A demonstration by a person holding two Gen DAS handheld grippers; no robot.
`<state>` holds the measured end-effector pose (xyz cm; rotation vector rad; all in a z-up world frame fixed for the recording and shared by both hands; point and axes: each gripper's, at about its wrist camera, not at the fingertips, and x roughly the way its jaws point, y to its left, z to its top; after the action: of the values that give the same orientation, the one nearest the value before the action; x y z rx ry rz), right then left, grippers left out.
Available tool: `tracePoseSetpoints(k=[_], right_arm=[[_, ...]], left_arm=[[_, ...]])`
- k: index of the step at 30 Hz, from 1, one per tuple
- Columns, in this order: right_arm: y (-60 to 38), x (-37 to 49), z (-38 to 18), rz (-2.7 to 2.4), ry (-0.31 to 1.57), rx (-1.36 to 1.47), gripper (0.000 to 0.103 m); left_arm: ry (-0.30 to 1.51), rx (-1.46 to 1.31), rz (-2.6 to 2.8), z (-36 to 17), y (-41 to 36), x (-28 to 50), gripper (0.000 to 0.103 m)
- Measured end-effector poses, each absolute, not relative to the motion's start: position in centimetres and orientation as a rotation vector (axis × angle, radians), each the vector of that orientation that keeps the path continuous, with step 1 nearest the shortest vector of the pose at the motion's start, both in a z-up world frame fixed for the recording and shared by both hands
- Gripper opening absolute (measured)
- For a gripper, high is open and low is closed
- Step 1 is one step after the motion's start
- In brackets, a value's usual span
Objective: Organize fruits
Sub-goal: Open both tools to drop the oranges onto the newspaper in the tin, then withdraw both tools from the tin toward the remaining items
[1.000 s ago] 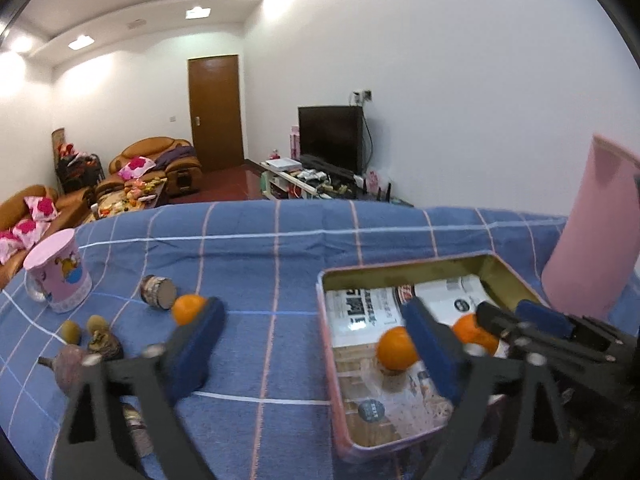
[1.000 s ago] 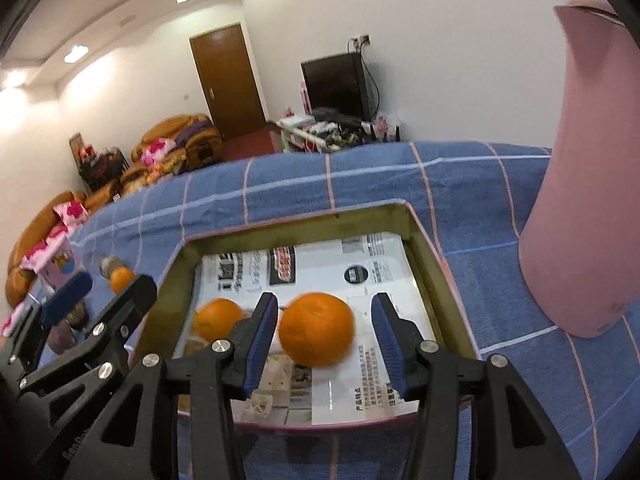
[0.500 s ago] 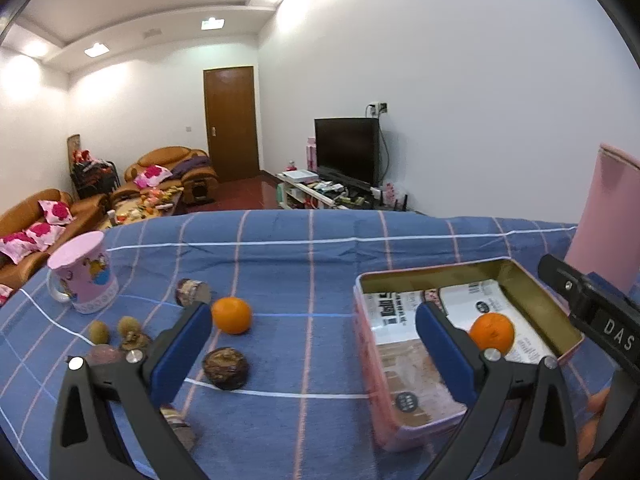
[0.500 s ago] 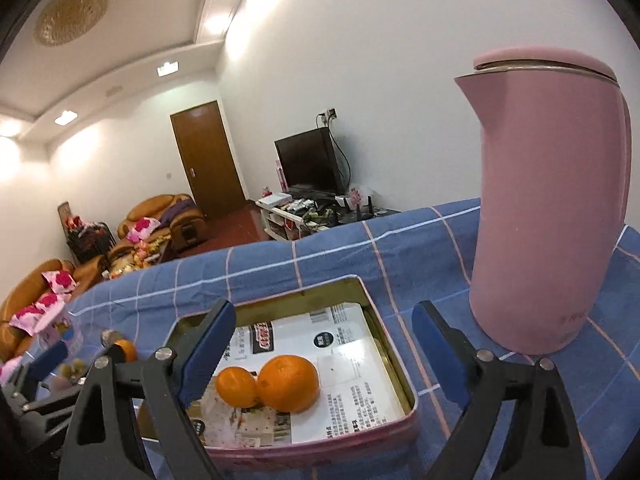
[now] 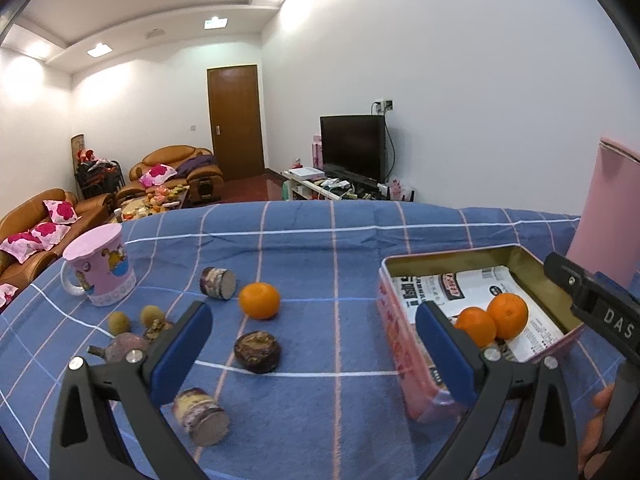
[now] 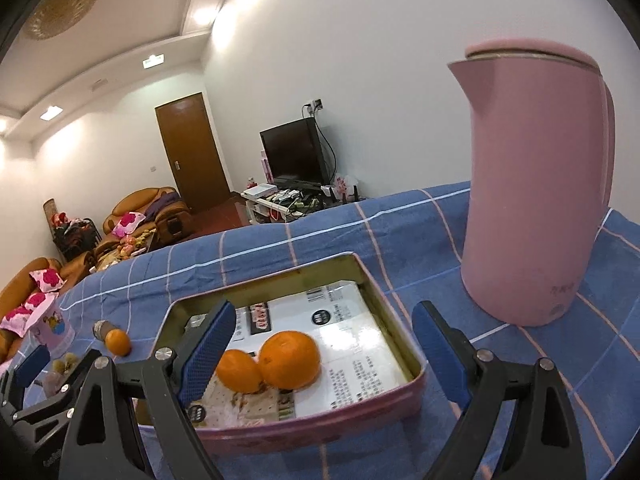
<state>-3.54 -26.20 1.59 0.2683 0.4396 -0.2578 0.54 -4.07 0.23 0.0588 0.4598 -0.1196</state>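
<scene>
A pink tin (image 5: 440, 255) lined with printed paper holds two oranges (image 5: 507, 315) side by side; the right wrist view shows the tin (image 6: 404, 388) and the bigger orange (image 6: 290, 360) just ahead. My right gripper (image 6: 324, 316) is open and empty, drawn back over the tin's near rim. A third orange (image 5: 259, 300) lies loose on the blue checked cloth. My left gripper (image 5: 311, 320) is open with nothing in it, above the cloth between that orange and the tin. A dark round fruit (image 5: 257, 351) lies under it.
A tall pink kettle (image 6: 536, 184) stands right of the tin. At the left are a pink mug (image 5: 100, 270), two small jars (image 5: 218, 283) on their sides, small brown fruits (image 5: 119, 323) and a purplish fruit (image 5: 124, 346). A hand shows at the lower right corner (image 5: 600, 400).
My right gripper let go of the bigger orange in the tin, opened wide and drew back and tilted up. The left gripper pulled back from the tin toward the loose fruits.
</scene>
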Motion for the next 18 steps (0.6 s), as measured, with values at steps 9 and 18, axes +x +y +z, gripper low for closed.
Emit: tracePoseSetpoints(k=[9,18], right_arm=[[-23.2,-3.7,1.4,-0.203,0.456,0.279,0.091],[-19.9,-3.2,1.4,-0.149,0.465,0.257,0.091]], left_arm=[[0.479,0.028,-0.104,0.1,-1.3,0.5,0.103],[0.488,0.03,-0.079,0.0,1.4,1.0,0.103]])
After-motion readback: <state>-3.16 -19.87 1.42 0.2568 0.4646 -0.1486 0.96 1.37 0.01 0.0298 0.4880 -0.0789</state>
